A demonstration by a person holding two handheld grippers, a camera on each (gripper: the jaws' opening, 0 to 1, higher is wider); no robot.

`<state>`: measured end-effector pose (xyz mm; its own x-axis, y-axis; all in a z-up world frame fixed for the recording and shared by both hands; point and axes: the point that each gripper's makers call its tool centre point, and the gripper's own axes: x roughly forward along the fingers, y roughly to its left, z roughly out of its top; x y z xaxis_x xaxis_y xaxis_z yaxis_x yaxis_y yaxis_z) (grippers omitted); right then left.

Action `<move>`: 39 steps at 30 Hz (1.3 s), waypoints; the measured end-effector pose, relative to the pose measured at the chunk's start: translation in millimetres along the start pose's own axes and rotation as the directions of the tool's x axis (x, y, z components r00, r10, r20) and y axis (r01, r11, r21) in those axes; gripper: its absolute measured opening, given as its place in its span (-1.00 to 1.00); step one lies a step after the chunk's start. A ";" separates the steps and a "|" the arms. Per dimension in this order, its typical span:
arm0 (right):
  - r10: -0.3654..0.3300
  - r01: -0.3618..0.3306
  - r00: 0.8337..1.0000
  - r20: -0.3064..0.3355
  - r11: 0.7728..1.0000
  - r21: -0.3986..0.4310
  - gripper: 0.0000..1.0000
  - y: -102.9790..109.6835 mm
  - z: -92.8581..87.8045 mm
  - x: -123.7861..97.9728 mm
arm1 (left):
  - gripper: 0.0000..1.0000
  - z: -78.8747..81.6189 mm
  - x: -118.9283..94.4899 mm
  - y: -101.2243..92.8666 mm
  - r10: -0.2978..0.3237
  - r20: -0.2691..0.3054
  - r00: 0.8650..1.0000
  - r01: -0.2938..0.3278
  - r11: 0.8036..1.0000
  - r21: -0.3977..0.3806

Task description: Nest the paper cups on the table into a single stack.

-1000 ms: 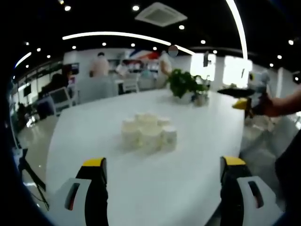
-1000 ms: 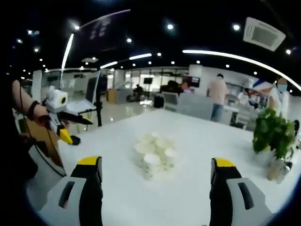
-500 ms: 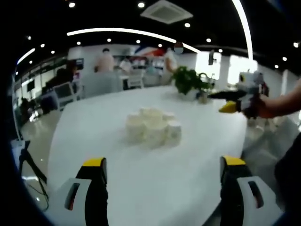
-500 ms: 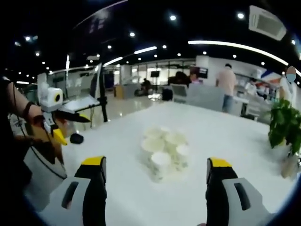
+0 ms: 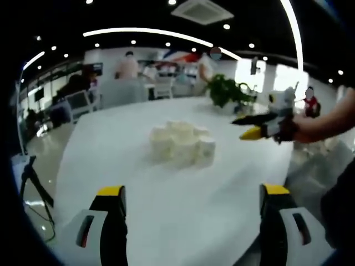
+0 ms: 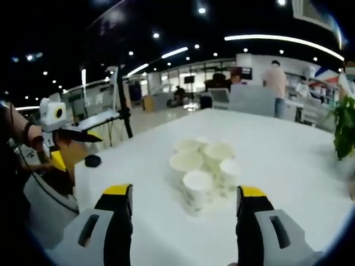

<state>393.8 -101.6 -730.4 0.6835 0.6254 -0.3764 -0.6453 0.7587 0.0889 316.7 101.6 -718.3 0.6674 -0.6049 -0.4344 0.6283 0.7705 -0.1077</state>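
Observation:
Several white paper cups (image 5: 181, 145) stand upright in a tight cluster in the middle of a white table (image 5: 166, 205); the same cups (image 6: 203, 169) appear closer in the right gripper view. My left gripper (image 5: 193, 208) is open, well short of the cluster, with nothing between its jaws. My right gripper (image 6: 186, 209) is open too, its jaws standing just before the nearest cup (image 6: 198, 188). In the left gripper view the right gripper (image 5: 260, 126) comes in from the right, held by a hand. In the right gripper view the left gripper (image 6: 61, 136) appears at the far left.
A potted green plant (image 5: 224, 92) stands at the table's far side, also at the right edge as the plant (image 6: 345, 130). People and office desks (image 5: 130, 83) fill the background. A tripod (image 5: 30, 185) stands on the floor left of the table.
Both cameras have come closer to the cups, which look larger now. In the left gripper view the right gripper has moved leftward, toward the cluster.

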 end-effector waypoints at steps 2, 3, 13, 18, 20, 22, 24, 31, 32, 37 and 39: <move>0.008 -0.008 1.000 -0.006 1.000 0.000 0.39 -0.2 -1.4 5.1 | 0.98 -1.0 -0.3 0.5 0.004 -0.001 1.000 -0.004 1.000 -0.001; 0.013 -0.013 1.000 -0.015 1.000 -0.004 0.36 -0.9 -3.6 8.6 | 0.98 -2.6 -0.5 1.4 0.007 -0.008 1.000 -0.007 1.000 -0.004; 0.032 -0.031 0.999 -0.025 0.999 0.014 0.17 -9.8 -6.3 29.4 | 0.98 -2.9 -1.3 7.1 0.022 -0.016 1.000 -0.023 1.000 -0.006; 0.044 -0.044 0.998 -0.036 0.999 0.024 0.13 -12.4 -7.1 42.5 | 0.98 -4.1 -0.8 7.6 0.023 -0.028 0.999 -0.023 1.000 -0.009; 0.050 -0.049 0.998 -0.043 0.999 0.013 0.10 -12.2 -7.5 46.2 | 0.98 -4.5 -1.5 7.0 0.020 -0.035 0.999 -0.019 1.000 0.002; 0.057 -0.056 0.997 -0.052 0.998 0.007 0.08 -12.6 -9.1 50.9 | 0.98 -4.7 -2.8 7.0 0.021 -0.041 0.999 -0.020 1.000 0.013; 0.061 -0.061 0.997 -0.053 0.998 0.003 0.08 -11.2 -8.3 54.0 | 0.97 -4.7 -3.8 6.8 0.018 -0.042 0.999 -0.018 1.000 0.009; 0.073 -0.077 0.992 -0.099 0.996 -0.039 0.00 -11.0 -18.1 67.3 | 0.98 -6.5 -5.1 4.2 0.022 -0.047 0.999 -0.021 1.000 0.008; 0.076 -0.081 0.991 -0.111 0.996 -0.048 -0.03 -10.6 -20.1 68.8 | 0.98 -7.3 -5.3 3.6 0.022 -0.049 0.999 -0.022 1.000 0.009; 0.075 -0.082 0.990 -0.122 0.995 -0.055 -0.06 -10.5 -23.6 73.1 | 0.98 -12.8 -7.6 4.1 0.025 -0.060 0.998 -0.025 1.000 -0.002; 0.070 -0.077 0.989 -0.132 0.996 -0.049 -0.07 -11.8 -25.5 74.7 | 0.98 -12.4 -9.0 6.2 0.032 -0.058 0.998 -0.032 0.999 -0.005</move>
<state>443.8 -68.5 -783.1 0.5859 0.6473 -0.4876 -0.7119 0.6986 0.0718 309.6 114.3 -726.1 0.6625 -0.5673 -0.4892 0.6044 0.7906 -0.0983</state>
